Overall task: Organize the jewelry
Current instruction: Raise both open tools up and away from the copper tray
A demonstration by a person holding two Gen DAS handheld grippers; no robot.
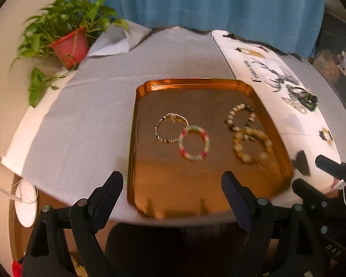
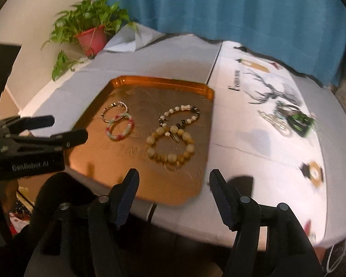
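While four bracelets (image 1: 205, 136) already lay in the copper tray (image 1: 196, 84), a tangled jewelry pile (image 1: 301, 100) waited on the bench (image 1: 92, 106); left tool (image 1: 173, 184) and right tool (image 2: 173, 184) hung apart, empty
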